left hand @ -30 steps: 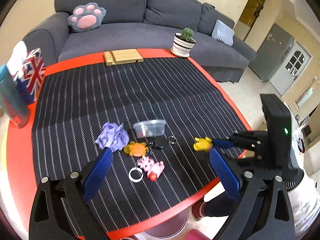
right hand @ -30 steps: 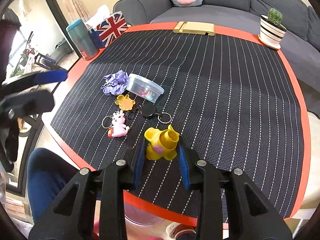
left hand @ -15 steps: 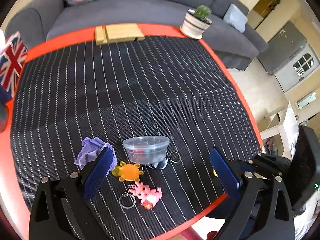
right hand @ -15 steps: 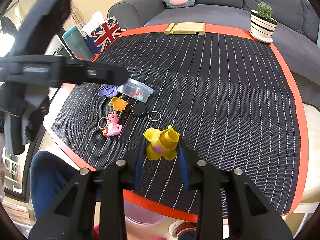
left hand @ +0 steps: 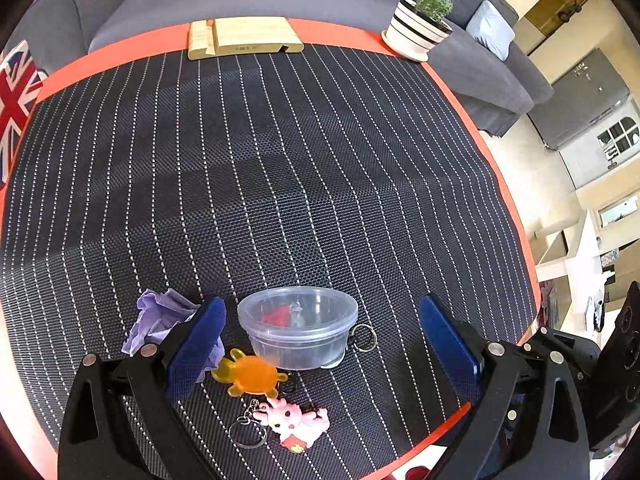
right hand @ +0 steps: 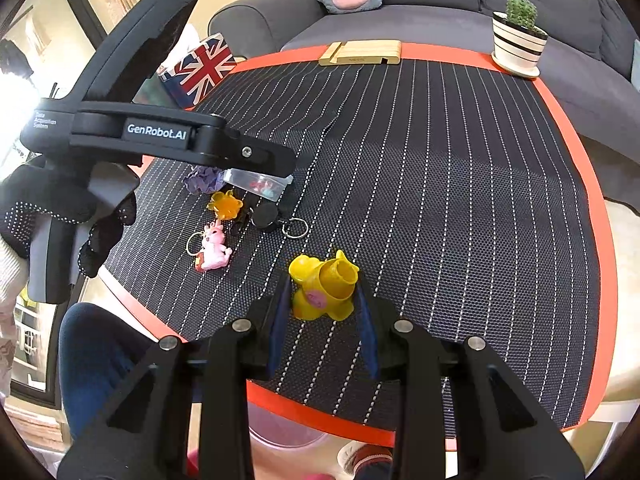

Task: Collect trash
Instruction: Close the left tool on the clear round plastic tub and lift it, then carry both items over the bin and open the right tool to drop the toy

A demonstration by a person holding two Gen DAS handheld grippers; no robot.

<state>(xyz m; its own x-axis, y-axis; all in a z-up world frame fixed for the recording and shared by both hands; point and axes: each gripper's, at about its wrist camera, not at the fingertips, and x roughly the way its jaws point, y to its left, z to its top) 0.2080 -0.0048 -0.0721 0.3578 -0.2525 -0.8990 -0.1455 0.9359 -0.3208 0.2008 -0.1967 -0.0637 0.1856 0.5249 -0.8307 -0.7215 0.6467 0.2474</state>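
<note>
My left gripper is open and wide, hovering just above a clear plastic tub with red scraps inside; neither pad touches it. A crumpled purple paper lies beside the left finger. An orange turtle keychain and a pink rabbit keychain lie nearer the front edge. My right gripper is shut on a yellow toy near the table's front edge. In the right wrist view the left gripper's black body covers part of the tub.
A striped black mat covers the red table. At the back stand a wooden stand, a cactus pot and a Union Jack box. A black badge reel with key ring lies by the keychains. A pinkish bin sits below the front edge.
My left gripper has moved forward and down over the table until its open fingers flank the clear tub. The right gripper has stayed put, still gripping the yellow toy.
</note>
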